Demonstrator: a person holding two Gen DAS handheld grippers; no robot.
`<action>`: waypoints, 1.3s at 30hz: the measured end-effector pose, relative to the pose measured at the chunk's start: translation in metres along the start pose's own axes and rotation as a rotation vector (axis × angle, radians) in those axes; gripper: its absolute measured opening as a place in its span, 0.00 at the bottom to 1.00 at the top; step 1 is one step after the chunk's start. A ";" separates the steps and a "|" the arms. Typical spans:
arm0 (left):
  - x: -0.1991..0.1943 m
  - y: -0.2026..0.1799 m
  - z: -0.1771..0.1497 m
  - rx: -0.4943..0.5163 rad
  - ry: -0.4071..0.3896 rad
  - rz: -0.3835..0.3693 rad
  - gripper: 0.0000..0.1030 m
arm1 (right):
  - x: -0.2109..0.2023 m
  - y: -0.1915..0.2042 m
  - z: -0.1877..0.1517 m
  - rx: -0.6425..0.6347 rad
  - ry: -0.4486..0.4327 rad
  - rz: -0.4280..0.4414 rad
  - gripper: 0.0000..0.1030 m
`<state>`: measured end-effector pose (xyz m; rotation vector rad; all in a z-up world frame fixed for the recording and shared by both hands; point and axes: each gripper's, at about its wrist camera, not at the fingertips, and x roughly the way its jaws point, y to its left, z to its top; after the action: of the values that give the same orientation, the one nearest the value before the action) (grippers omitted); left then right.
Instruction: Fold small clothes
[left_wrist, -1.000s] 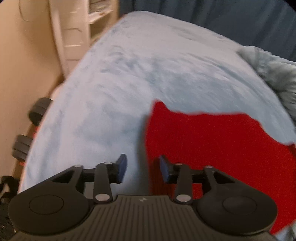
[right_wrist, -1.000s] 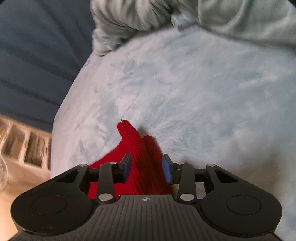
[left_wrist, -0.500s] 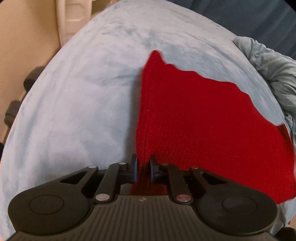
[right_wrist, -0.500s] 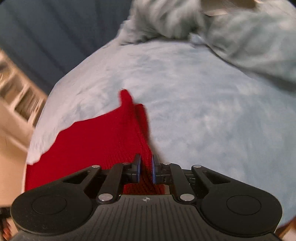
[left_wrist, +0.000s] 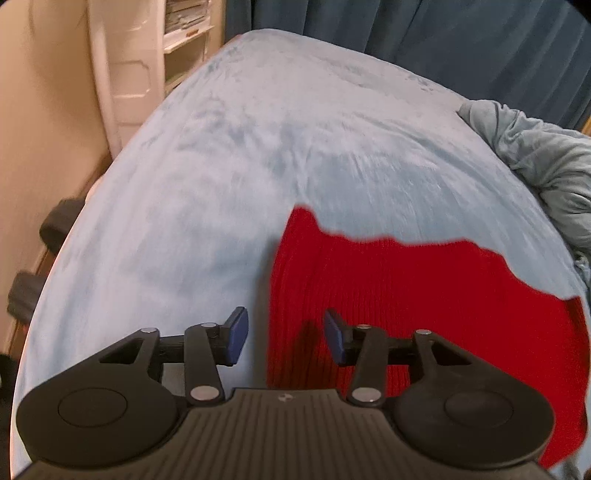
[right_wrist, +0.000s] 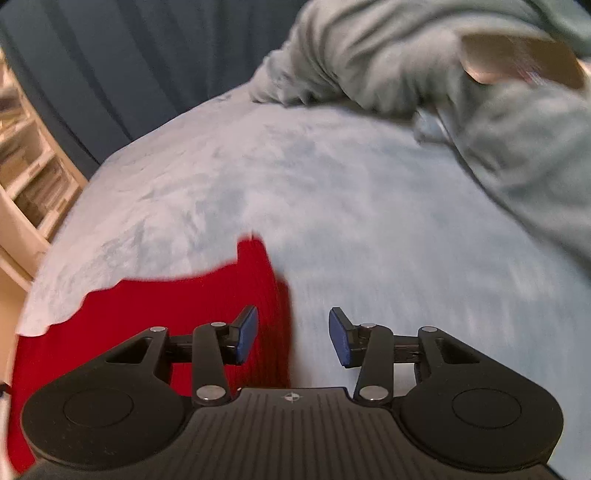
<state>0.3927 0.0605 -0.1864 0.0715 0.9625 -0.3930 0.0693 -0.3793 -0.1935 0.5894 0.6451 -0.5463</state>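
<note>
A red knitted garment (left_wrist: 424, 295) lies flat on a pale blue fleece blanket (left_wrist: 258, 166). In the left wrist view my left gripper (left_wrist: 284, 334) is open and empty, straddling the garment's left edge near its front corner. In the right wrist view the same red garment (right_wrist: 166, 314) fills the lower left. My right gripper (right_wrist: 293, 339) is open and empty over the garment's right edge, its left finger above the red knit and its right finger above the blanket.
A crumpled grey-green blanket (left_wrist: 546, 166) is heaped at the bed's far right, also in the right wrist view (right_wrist: 461, 81). Dark blue curtains (left_wrist: 443, 37) hang behind. A white shelf unit (left_wrist: 129, 66) stands at the left, with black dumbbells (left_wrist: 55, 229) on the floor.
Half a second ago both grippers were shut on the garment's edges. Now both have opened and let go, and the garment lies on the blanket.
</note>
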 end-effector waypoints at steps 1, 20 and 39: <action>0.006 -0.005 0.008 0.016 -0.003 0.006 0.52 | 0.012 0.002 0.008 -0.012 0.001 -0.004 0.44; 0.046 0.011 0.035 0.069 -0.011 0.051 0.06 | 0.034 0.010 0.027 0.135 -0.082 0.121 0.10; -0.009 -0.013 -0.025 0.080 -0.076 0.007 0.54 | 0.005 0.037 -0.008 -0.038 -0.033 0.033 0.25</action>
<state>0.3643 0.0573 -0.1918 0.1316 0.8715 -0.4248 0.0927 -0.3495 -0.1904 0.5538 0.6121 -0.5111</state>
